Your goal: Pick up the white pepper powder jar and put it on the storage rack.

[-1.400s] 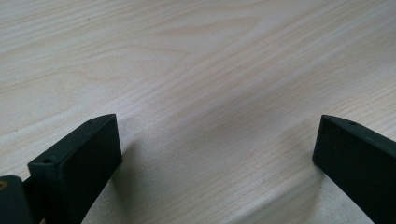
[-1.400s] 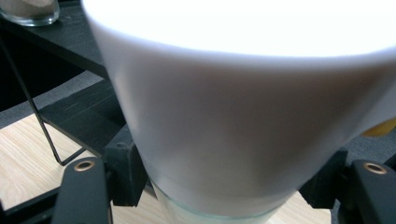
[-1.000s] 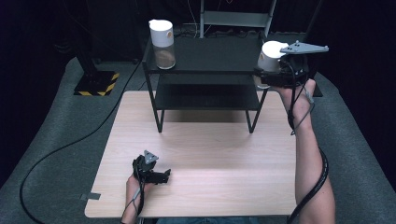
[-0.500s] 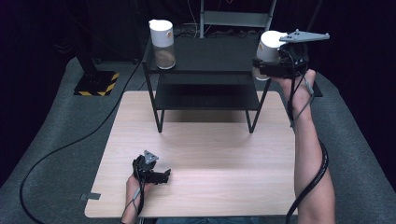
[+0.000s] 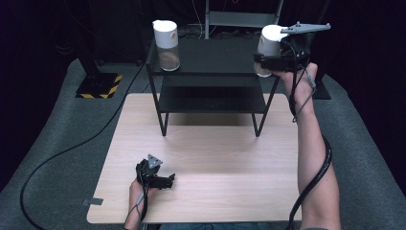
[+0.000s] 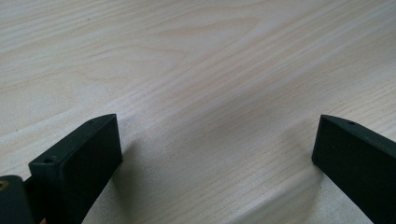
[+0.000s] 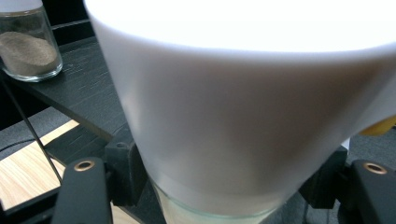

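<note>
**Right gripper has the white-topped jar, left one just sits on the table**

High view first. The right gripper (image 5: 262, 60) is up at the right end of the black shelf's (image 5: 215, 55) top level, and it's clamped around a jar with a white cap (image 5: 269, 40). The jar looks upright, maybe leaning a touch, and I can't tell if its base is touching the shelf top or sits just above it. A second jar (image 5: 166, 40), same white cap with brownish powder in the bottom, stands at the left end of that top level, well apart from the first. The shelf stands on the far half of a light wooden table (image 5: 215, 158). The left gripper (image 5: 165, 181) is down near the front edge of the table, left of centre, with nothing near it.

Left gripper view: two black jaws spread wide apart, with bare wood grain between them. Nothing is held, and they look to be resting on or right above the tabletop.

Right gripper view: the white cap is huge and close, with a bit of clear glass under it, and the jaws press in on both sides of the jar low down. So it's closed on that jar. The second jar (image 7: 29, 44) sits off in the top left corner on the dark shelf top.
</note>
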The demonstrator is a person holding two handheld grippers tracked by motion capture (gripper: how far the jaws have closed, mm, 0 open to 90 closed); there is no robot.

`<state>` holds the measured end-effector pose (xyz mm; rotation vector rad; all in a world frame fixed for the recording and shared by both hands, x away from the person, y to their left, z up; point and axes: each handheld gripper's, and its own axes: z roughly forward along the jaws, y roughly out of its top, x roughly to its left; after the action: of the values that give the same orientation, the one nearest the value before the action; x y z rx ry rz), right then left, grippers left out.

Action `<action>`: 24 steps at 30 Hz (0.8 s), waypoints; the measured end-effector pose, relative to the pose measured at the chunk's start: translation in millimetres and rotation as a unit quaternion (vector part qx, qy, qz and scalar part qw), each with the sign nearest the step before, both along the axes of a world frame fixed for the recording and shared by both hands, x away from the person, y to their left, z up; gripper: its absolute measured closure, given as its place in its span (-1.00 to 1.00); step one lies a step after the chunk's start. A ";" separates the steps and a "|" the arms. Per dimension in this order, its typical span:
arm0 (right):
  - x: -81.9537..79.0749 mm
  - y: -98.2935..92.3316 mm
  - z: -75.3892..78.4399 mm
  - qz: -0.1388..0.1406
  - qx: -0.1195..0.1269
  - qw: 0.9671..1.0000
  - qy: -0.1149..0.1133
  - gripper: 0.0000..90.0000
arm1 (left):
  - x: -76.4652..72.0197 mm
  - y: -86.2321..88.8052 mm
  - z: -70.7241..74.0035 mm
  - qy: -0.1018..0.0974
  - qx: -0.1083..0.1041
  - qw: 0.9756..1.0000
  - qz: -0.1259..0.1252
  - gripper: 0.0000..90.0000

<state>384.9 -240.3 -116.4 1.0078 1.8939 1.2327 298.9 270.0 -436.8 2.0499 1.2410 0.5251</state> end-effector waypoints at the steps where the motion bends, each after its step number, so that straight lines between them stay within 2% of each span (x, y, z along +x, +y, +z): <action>1: 2.2 1.4 1.0 0.000 -0.001 1.000 0.002 -0.33 | -0.1 -0.1 0.0 0.000 0.000 1.000 0.001 -0.98; 24: 41.8 31.0 10.1 0.003 -0.008 0.999 0.036 -0.33 | -0.2 0.1 0.1 0.000 0.000 1.000 0.001 -0.97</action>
<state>426.7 -209.3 -106.3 1.0526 1.9590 1.1977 298.6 270.0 -436.7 2.0483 1.2438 0.5260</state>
